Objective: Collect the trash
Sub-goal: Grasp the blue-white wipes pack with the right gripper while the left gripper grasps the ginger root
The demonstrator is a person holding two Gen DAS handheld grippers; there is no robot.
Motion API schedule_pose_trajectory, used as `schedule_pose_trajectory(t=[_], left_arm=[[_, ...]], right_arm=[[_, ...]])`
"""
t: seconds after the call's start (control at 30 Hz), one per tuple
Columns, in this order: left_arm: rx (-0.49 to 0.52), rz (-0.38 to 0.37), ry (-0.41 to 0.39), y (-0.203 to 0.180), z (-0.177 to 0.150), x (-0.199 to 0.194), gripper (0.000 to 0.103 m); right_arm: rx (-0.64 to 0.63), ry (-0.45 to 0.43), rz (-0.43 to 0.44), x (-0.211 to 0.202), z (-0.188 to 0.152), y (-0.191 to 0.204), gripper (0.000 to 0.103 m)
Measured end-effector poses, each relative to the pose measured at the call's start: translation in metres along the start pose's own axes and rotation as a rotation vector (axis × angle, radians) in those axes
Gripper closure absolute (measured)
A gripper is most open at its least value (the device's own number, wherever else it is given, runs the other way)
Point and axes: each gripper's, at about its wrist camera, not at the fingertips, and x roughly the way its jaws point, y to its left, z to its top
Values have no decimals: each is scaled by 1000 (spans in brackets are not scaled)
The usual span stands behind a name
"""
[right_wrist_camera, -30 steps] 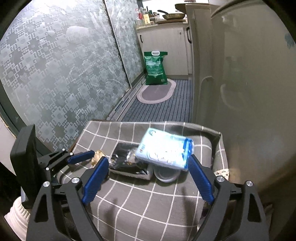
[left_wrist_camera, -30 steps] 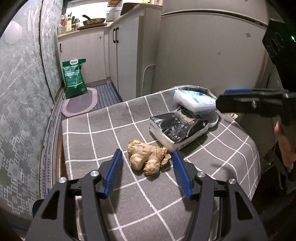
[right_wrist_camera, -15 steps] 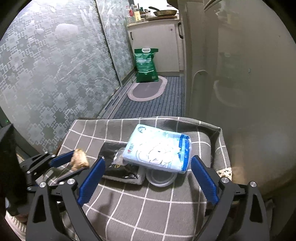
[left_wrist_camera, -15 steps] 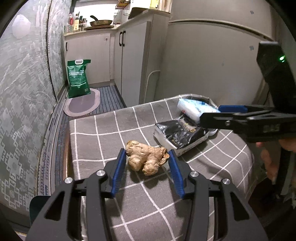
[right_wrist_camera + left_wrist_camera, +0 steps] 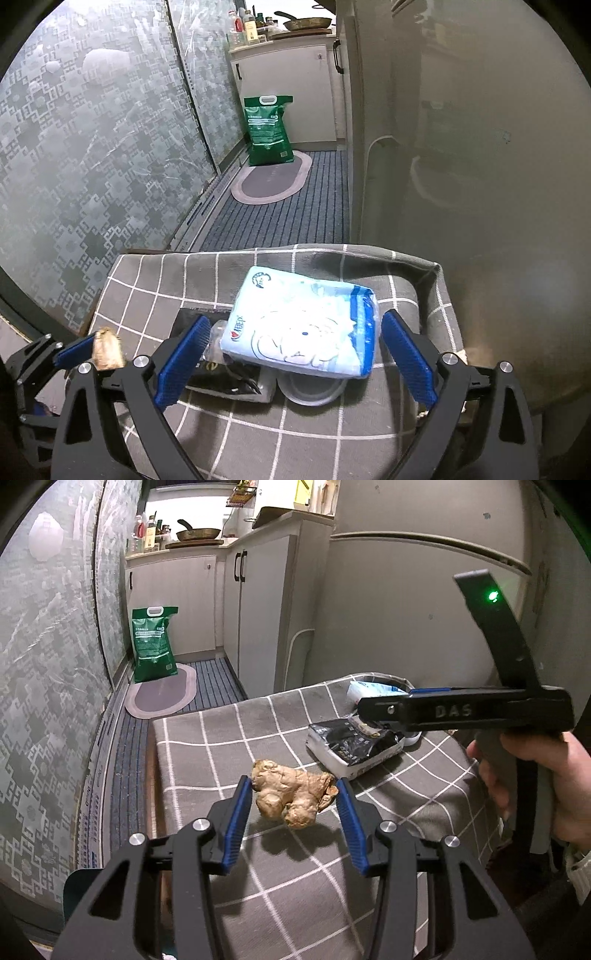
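Observation:
My left gripper is shut on a knobby piece of ginger and holds it above the grey checked tablecloth; its shadow lies below. The ginger also shows in the right wrist view, at the lower left. My right gripper is open, its jaws on either side of a light blue tissue pack without touching it. The pack lies on a black food tray and a clear round lid. The tray also shows in the left wrist view, right of the ginger.
A grey fridge stands right behind the table. Frosted glass doors run along the left. A green sack and an oval mat are on the kitchen floor beyond. White cabinets stand at the back.
My left gripper closed on the ginger and lifted it off the cloth. My right gripper moved closer over the tissue pack, still open.

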Motion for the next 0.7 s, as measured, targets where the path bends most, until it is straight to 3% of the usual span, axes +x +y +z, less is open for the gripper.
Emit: schedule_pose_trajectory(t=[0.13, 0.17, 0.2, 0.7], left_arm=[[-8, 3, -14, 7, -1, -9, 54], [-9, 4, -18, 9, -1, -12, 54], [-9, 6, -20, 11, -1, -14, 54], [-77, 66, -42, 59, -17, -48, 54]], right_arm=[[19, -4, -18, 4, 2, 1, 8], [15, -2, -29, 6, 2, 2, 15], [10, 7, -37, 7, 3, 3, 30], [-56, -55, -20, -18, 17, 44, 31]])
